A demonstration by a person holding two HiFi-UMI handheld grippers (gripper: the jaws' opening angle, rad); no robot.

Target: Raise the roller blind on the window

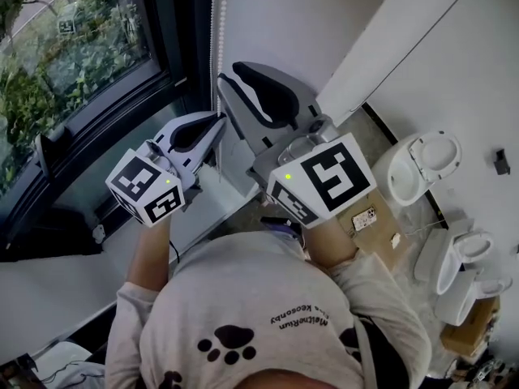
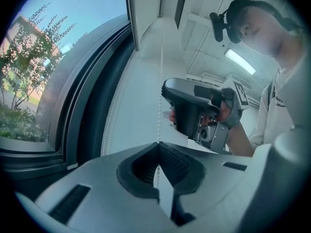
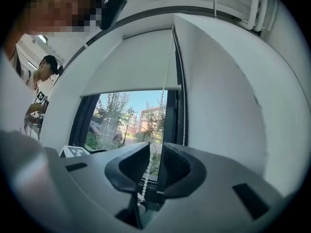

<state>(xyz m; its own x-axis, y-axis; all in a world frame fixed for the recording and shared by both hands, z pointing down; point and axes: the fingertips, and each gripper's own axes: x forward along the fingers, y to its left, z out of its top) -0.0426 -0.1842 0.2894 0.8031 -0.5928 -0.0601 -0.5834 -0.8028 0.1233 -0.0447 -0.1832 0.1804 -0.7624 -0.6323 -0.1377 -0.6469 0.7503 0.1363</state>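
Person at a window (image 3: 129, 118), a gripper in each hand. The roller blind (image 3: 131, 62) covers the upper part of the window; its bottom bar hangs level, and the lower glass is bare, with trees and a building beyond. The bead chain (image 3: 145, 178) hangs along the window's right edge, near the white wall (image 3: 223, 106).

Left gripper (image 2: 158, 144): the jaws are closed together on the bead chain, which drops straight from above and enters the seam between the pads. In the head view this gripper points toward the dark window frame (image 1: 174, 23).

Right gripper (image 3: 155, 147): the jaws stand apart with a narrow gap. The chain runs slantwise through that gap, and the pads do not press on it. In the left gripper view this gripper appears higher up, just beside the chain.
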